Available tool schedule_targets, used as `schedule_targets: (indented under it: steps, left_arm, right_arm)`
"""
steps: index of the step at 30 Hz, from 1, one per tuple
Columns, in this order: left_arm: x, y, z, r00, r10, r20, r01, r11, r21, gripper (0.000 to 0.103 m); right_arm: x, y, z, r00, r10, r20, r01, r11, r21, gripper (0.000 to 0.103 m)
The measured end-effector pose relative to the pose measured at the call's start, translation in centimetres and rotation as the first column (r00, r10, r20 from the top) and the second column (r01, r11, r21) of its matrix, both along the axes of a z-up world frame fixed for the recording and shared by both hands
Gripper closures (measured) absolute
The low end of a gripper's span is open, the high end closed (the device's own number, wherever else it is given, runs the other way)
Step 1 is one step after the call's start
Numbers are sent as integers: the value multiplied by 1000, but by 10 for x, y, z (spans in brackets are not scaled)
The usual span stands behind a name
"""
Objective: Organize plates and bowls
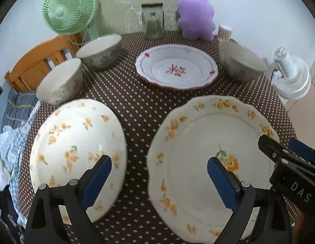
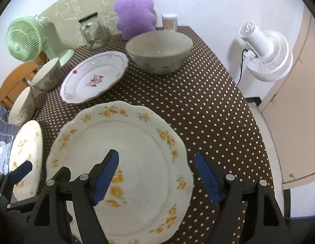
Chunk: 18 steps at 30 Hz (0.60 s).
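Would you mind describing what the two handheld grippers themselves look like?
Both look alike. The left gripper and right gripper have black angular frames with triangular cut-outs, silver round bolt heads at the joints, and blue pads on the fingers. The right one's body shows white letters "DAS" in the left view. No cables or sleeves show.

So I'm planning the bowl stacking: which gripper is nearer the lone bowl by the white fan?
Right. The right gripper faces that bowl across the big plate; the left gripper sits farther left.
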<state>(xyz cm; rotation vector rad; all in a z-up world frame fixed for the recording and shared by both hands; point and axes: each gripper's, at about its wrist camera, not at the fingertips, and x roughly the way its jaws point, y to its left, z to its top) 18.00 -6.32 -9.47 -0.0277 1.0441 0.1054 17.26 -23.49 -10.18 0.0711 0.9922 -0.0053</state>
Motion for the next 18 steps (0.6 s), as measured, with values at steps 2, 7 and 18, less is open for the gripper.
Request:
schedule_targets:
  steps: [2,7,18]
  left_arm:
    - [-3,8,4,1000,-17,9,17,1000,-14,7]
    - [-12,32,16,997,-67,38,69,997,-26,7]
    - [-27,89,23,992,-96,77,97,995,-9,7]
  right_arm:
    - [-6,9,7,1000,-5,16,5,1000,-10,23]
    - [-23,34,23,998,-43,46,44,999,-19,23]
    - [-42,101,40,994,-59,95,62,998,-22,23]
